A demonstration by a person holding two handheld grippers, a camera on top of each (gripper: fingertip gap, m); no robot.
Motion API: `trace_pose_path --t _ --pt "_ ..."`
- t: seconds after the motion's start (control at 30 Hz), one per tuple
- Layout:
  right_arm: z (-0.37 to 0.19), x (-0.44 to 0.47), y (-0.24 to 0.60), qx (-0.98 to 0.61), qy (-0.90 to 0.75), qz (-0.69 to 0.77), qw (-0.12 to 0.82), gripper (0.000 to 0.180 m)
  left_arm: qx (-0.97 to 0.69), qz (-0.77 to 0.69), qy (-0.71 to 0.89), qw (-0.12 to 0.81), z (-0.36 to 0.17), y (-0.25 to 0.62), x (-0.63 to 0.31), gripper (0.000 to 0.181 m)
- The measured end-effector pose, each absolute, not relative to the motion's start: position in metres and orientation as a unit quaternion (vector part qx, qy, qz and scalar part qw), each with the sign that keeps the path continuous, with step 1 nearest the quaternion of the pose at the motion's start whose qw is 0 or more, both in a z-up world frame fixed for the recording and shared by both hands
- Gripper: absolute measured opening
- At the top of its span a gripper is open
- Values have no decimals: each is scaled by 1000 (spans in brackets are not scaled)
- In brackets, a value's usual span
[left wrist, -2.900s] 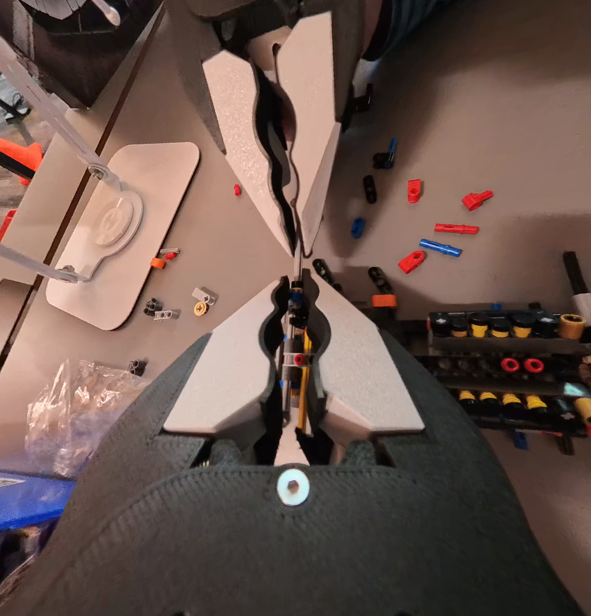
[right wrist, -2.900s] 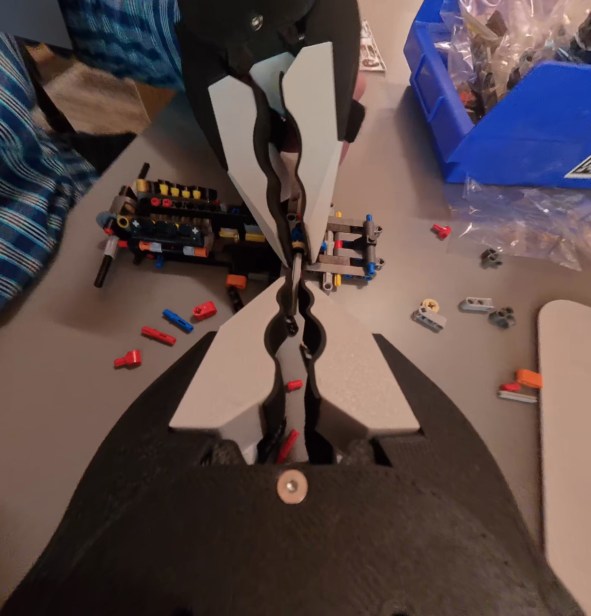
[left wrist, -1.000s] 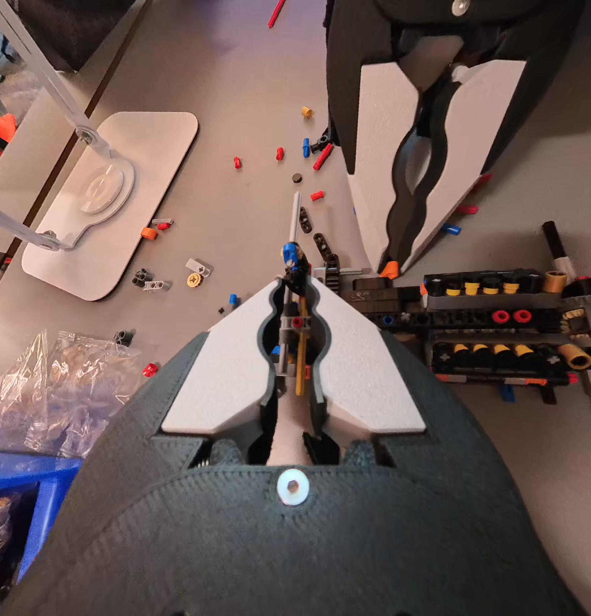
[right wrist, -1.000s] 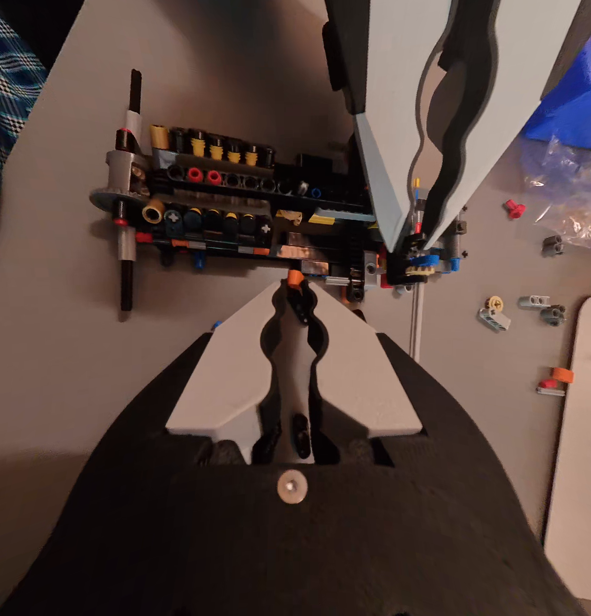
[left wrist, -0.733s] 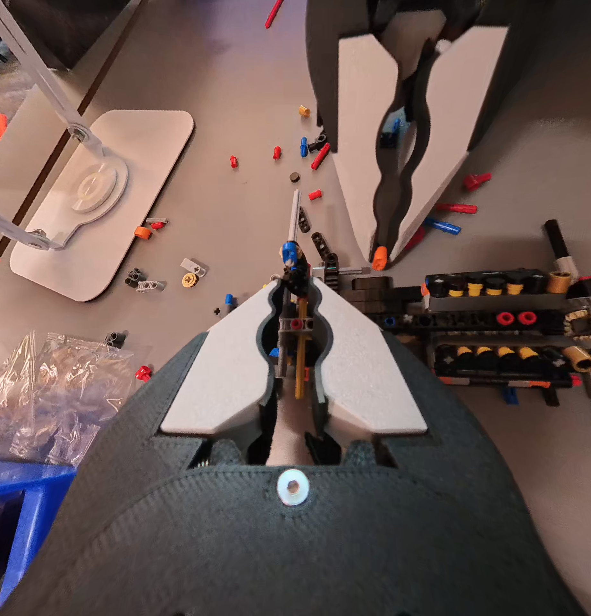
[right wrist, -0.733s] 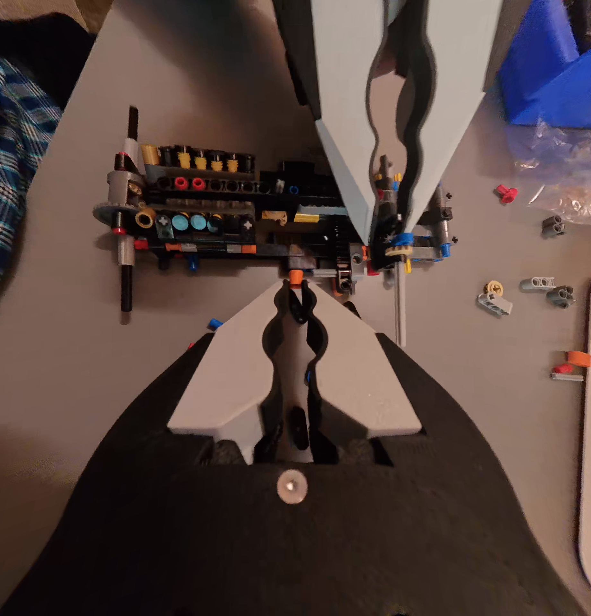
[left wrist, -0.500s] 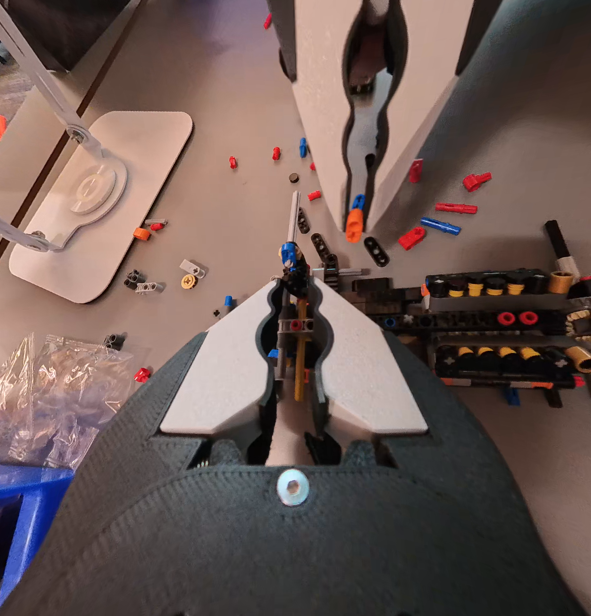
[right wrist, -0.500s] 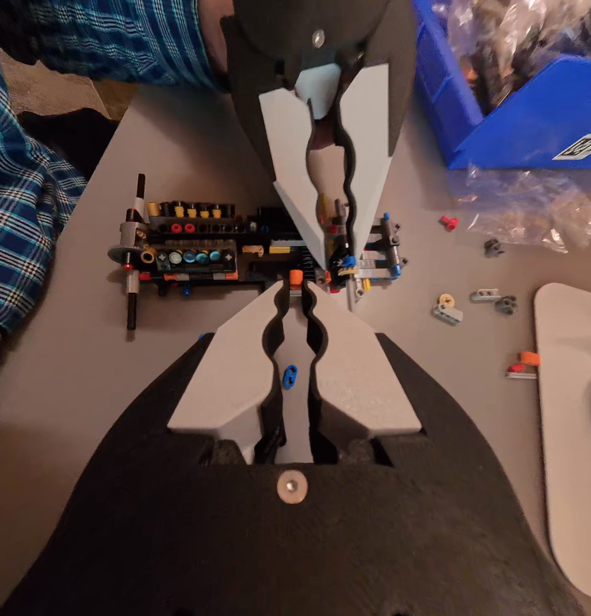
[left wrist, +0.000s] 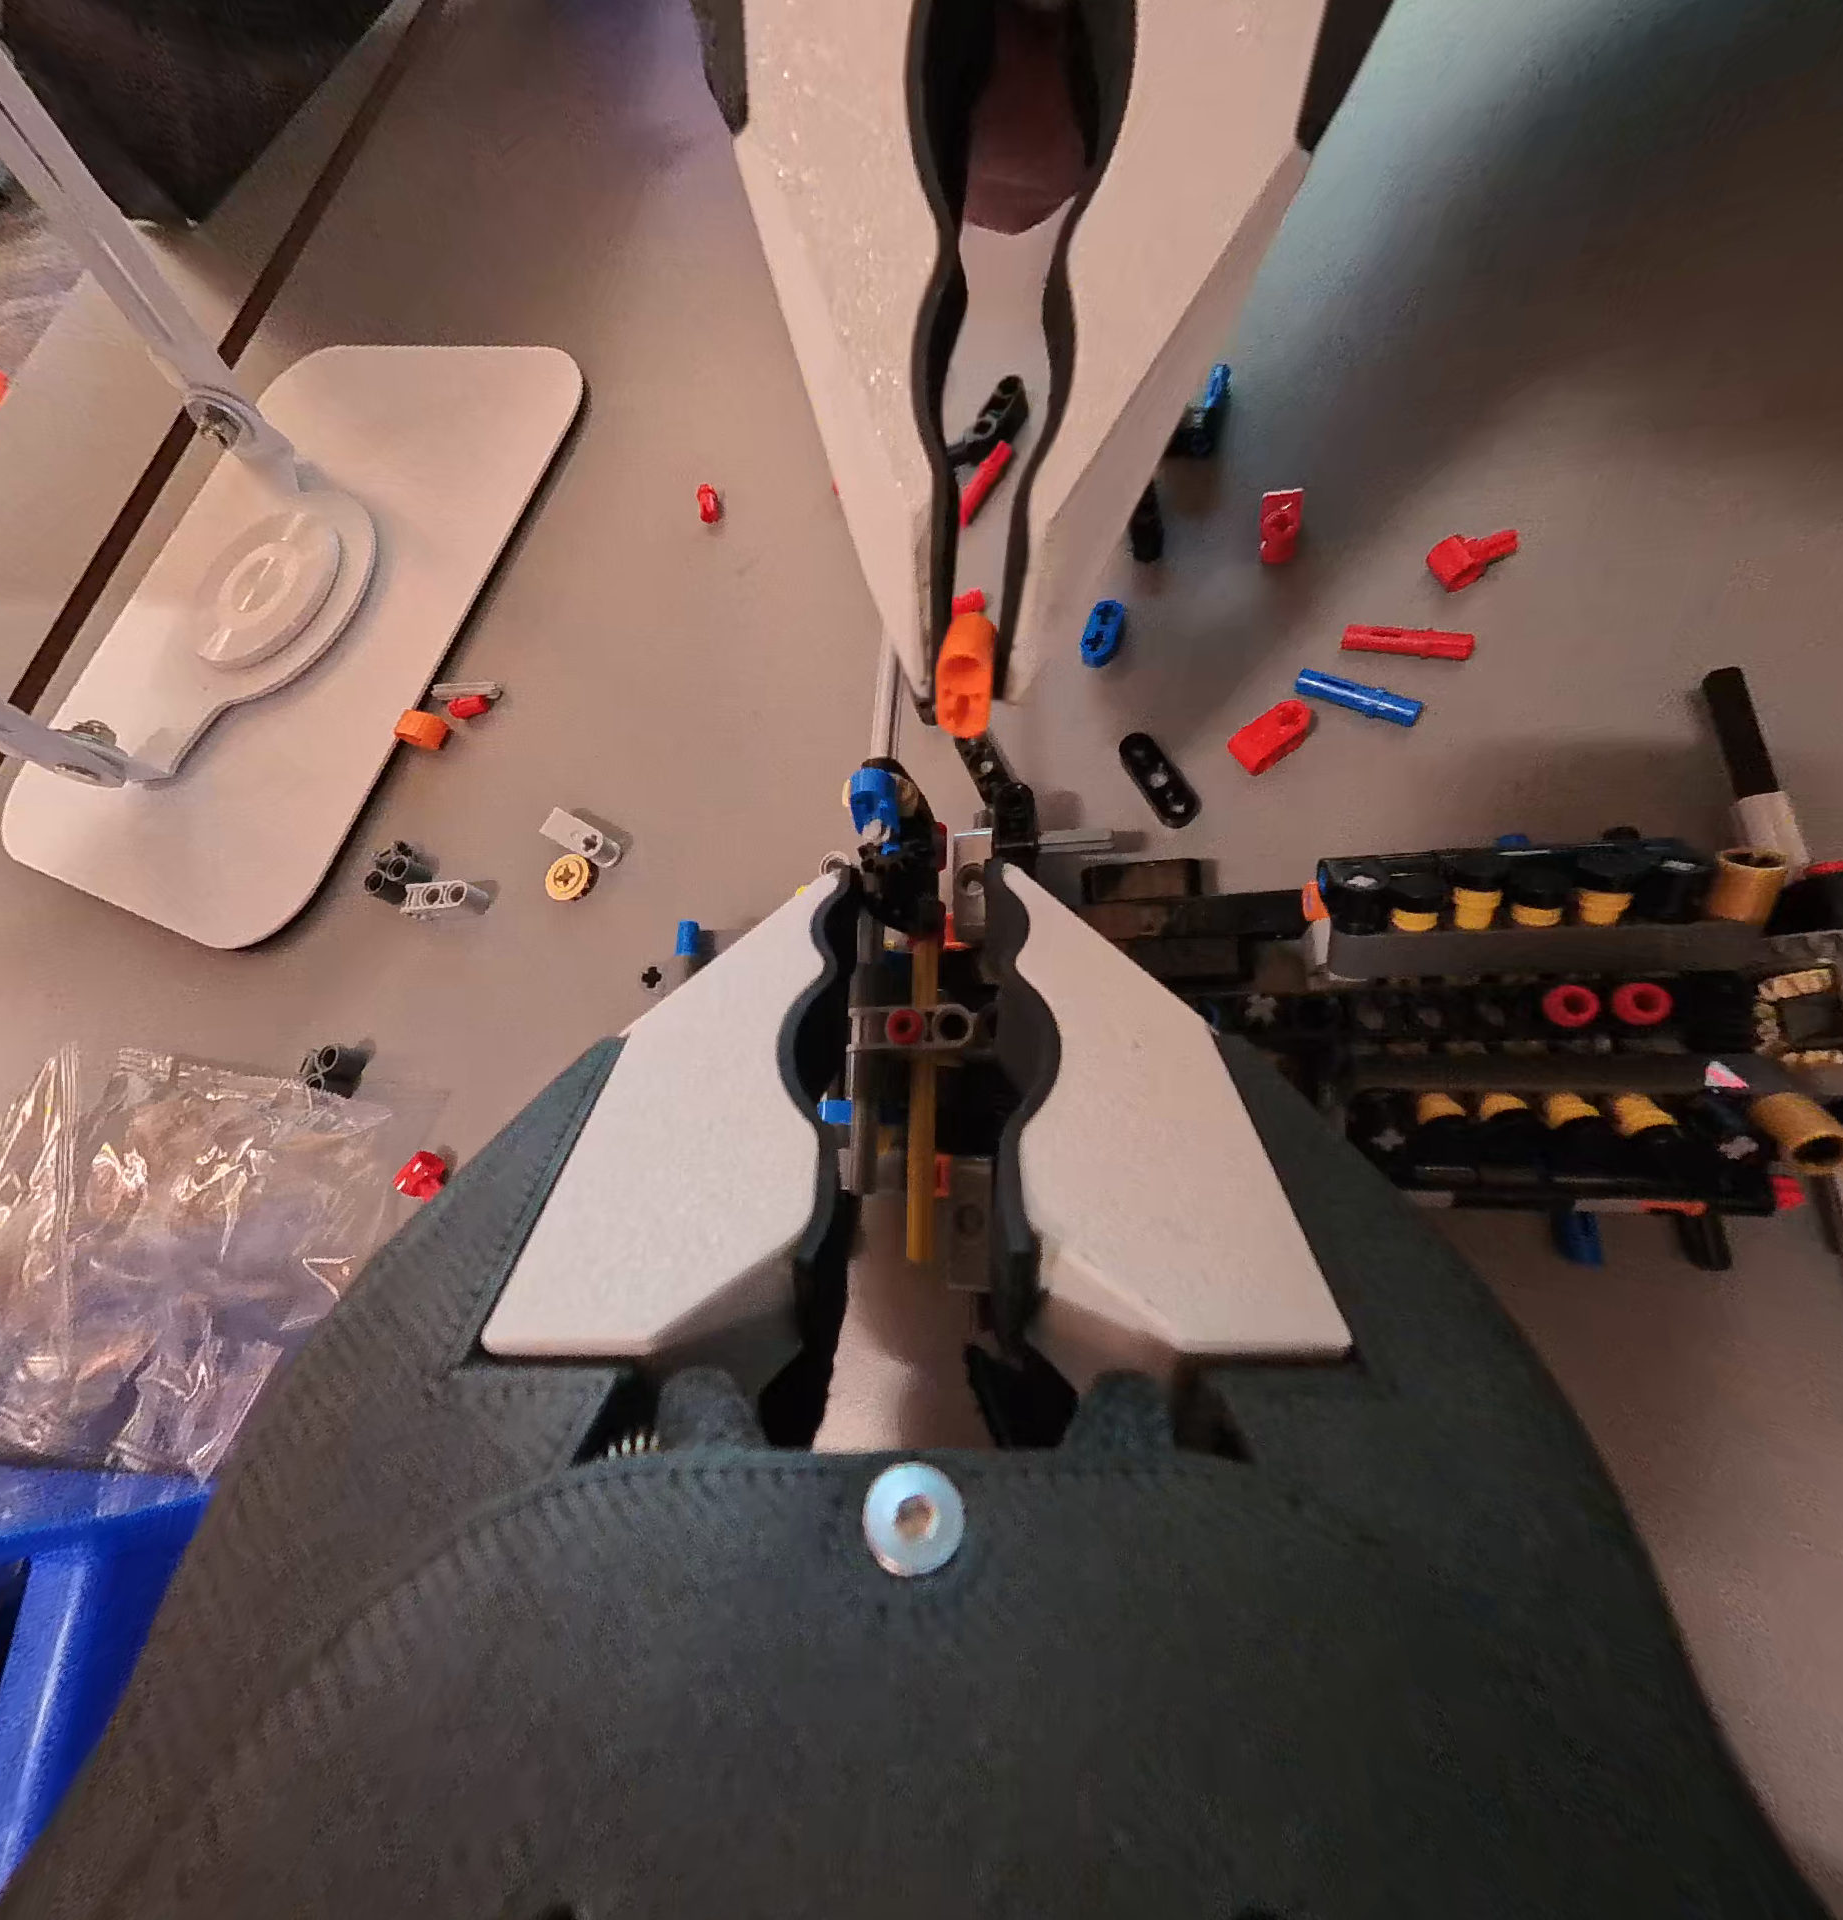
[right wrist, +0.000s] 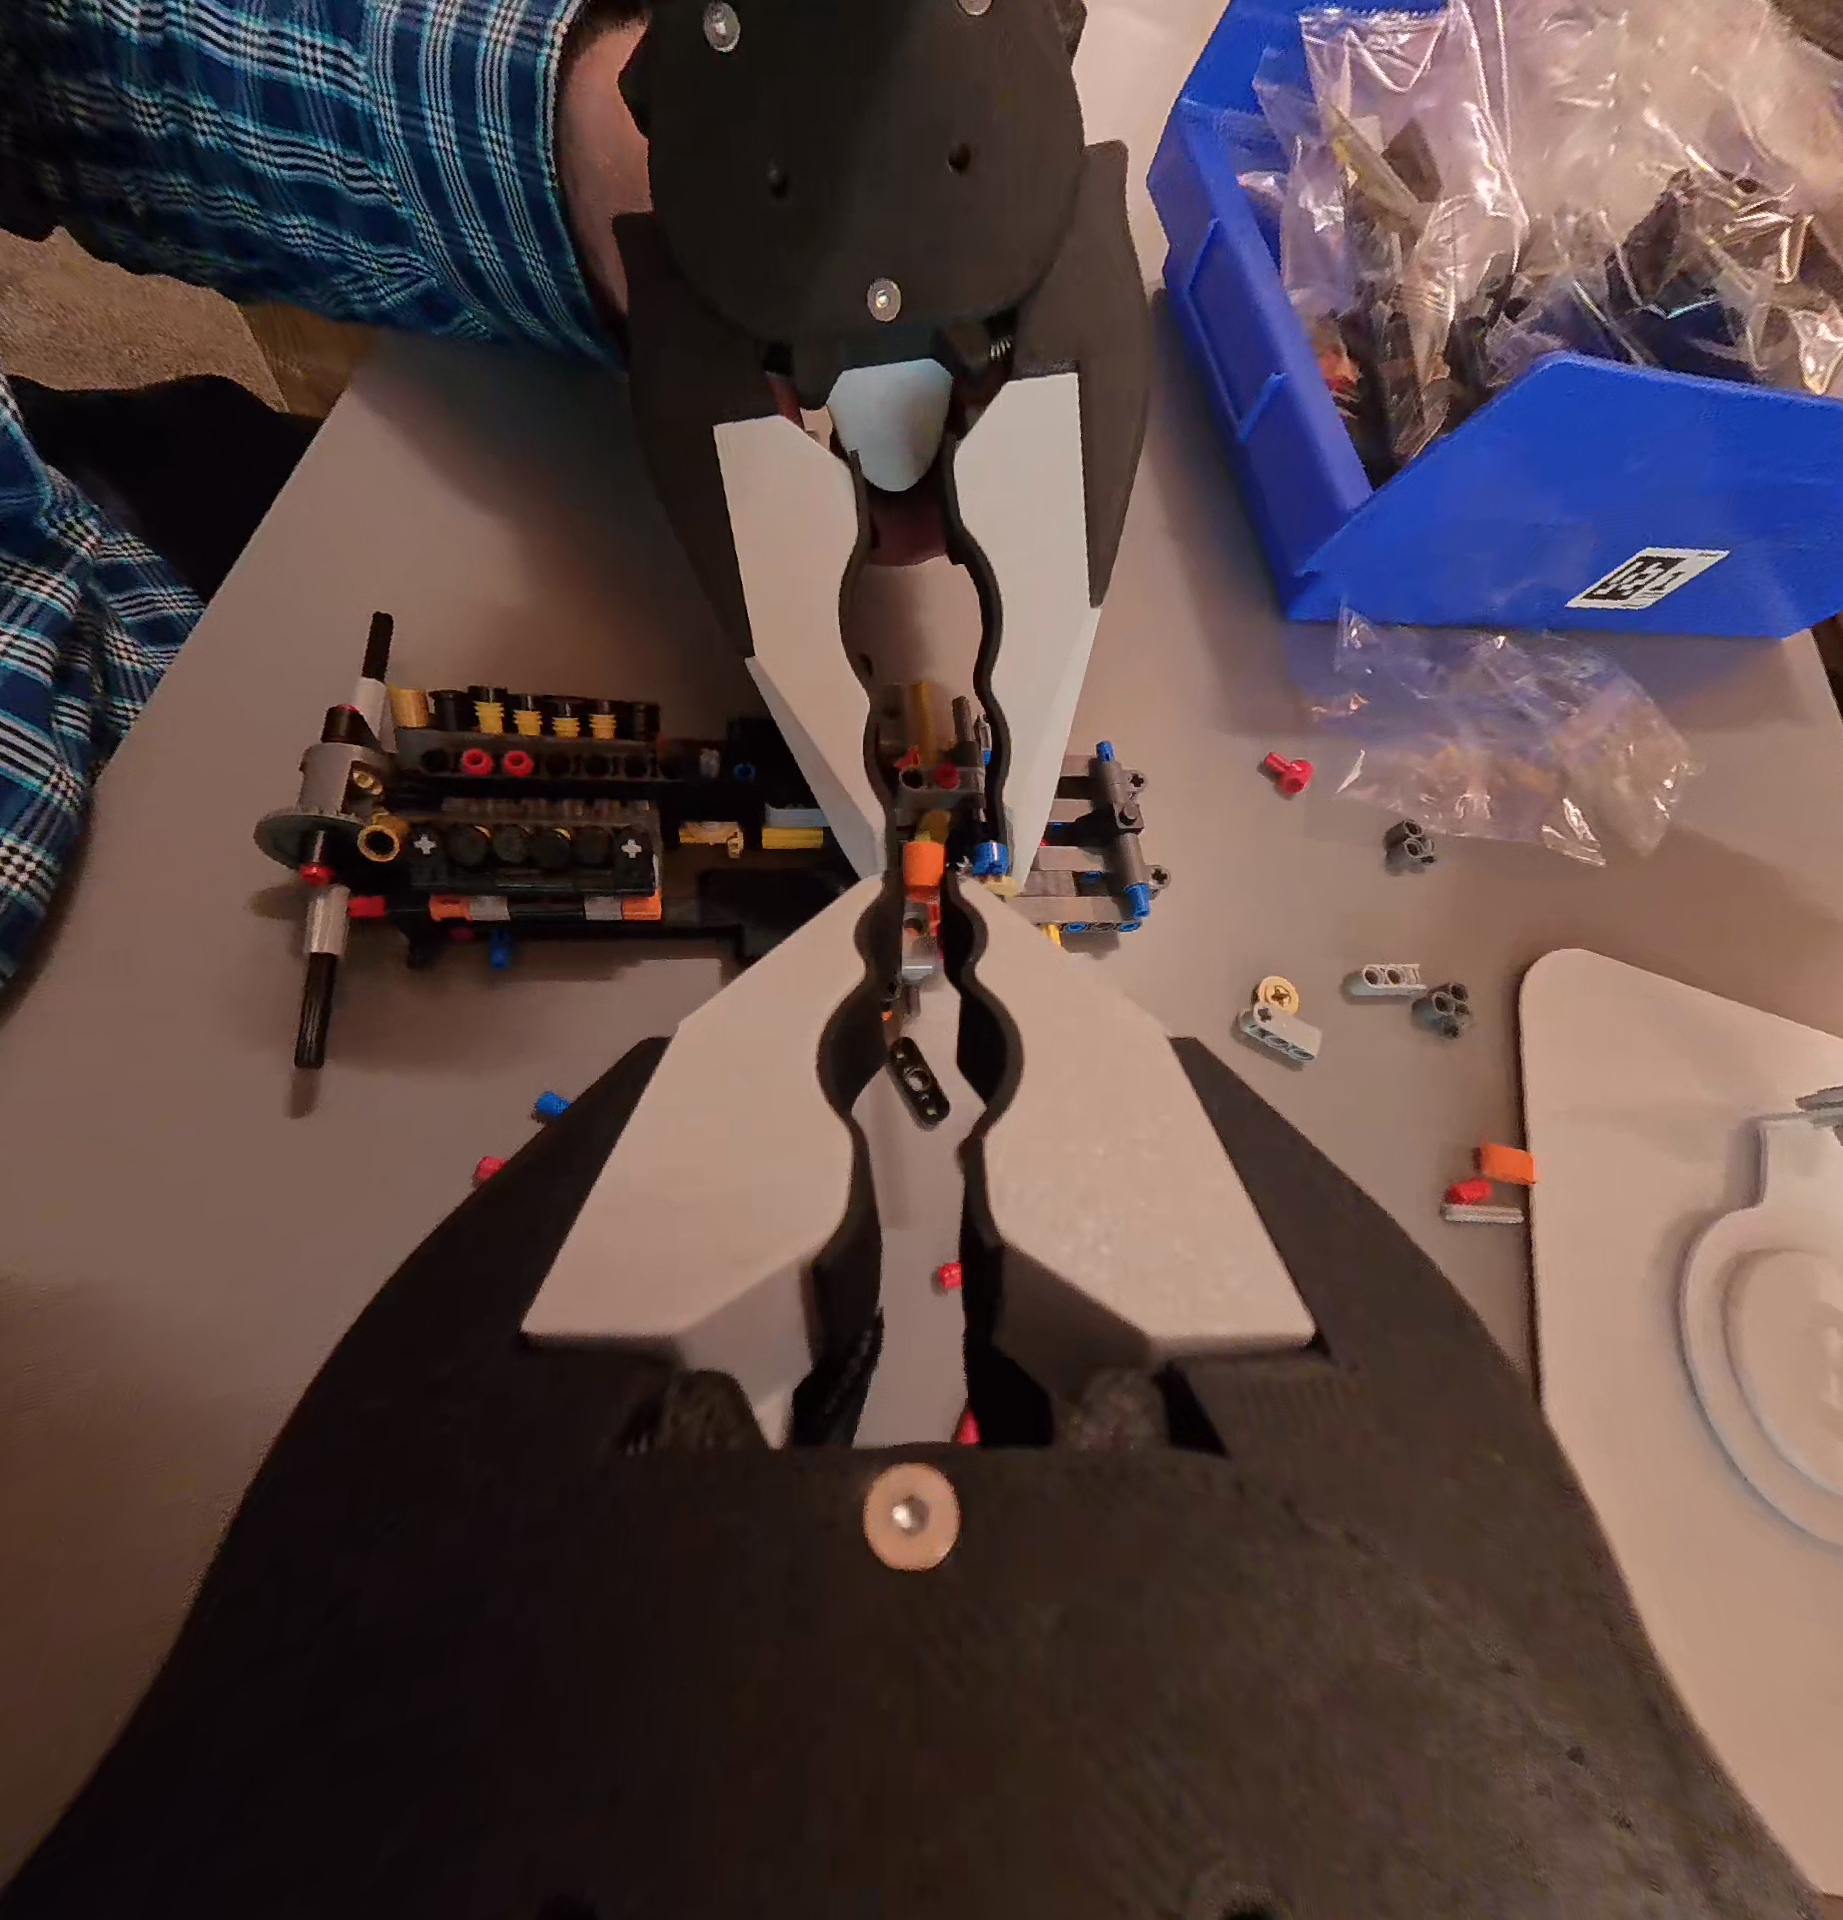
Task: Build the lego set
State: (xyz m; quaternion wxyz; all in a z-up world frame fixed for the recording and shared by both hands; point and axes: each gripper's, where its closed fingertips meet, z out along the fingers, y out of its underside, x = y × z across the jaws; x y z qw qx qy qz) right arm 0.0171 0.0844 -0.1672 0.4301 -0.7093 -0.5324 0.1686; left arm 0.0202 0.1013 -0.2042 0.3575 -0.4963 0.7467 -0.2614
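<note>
My left gripper is shut on the front part of the lego model, a grey frame with a yellow axle and red pins. A thin grey axle sticks out past its tips. The model's long black body with yellow and red pins lies on the table to the right. My right gripper is shut on a small orange connector and holds it tip to tip with the left gripper. In the left wrist view the right gripper comes down from above with the orange connector beside the grey axle.
Loose red, blue and black pieces lie beyond the model. Small grey and tan pieces lie left of it. A white stand base, clear plastic bags and a blue bin stand at the sides. A person's plaid sleeve is behind the left gripper. There is about 4 cm between the tips of the two grippers.
My right gripper took the orange connector from beside the model's body and carried it over to the left gripper's tips. The left gripper kept its hold on the model.
</note>
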Motion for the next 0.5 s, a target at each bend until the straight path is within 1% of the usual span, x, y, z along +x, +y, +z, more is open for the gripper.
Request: trace_pose_path --t 0.17,0.5 --pt "-168 15 90 -695 -560 101 440 4 -500 -259 745 358 -205 104 19 20" --pt "-169 5 97 -619 -625 -82 468 4 -501 -271 743 352 -206 104 20 18"
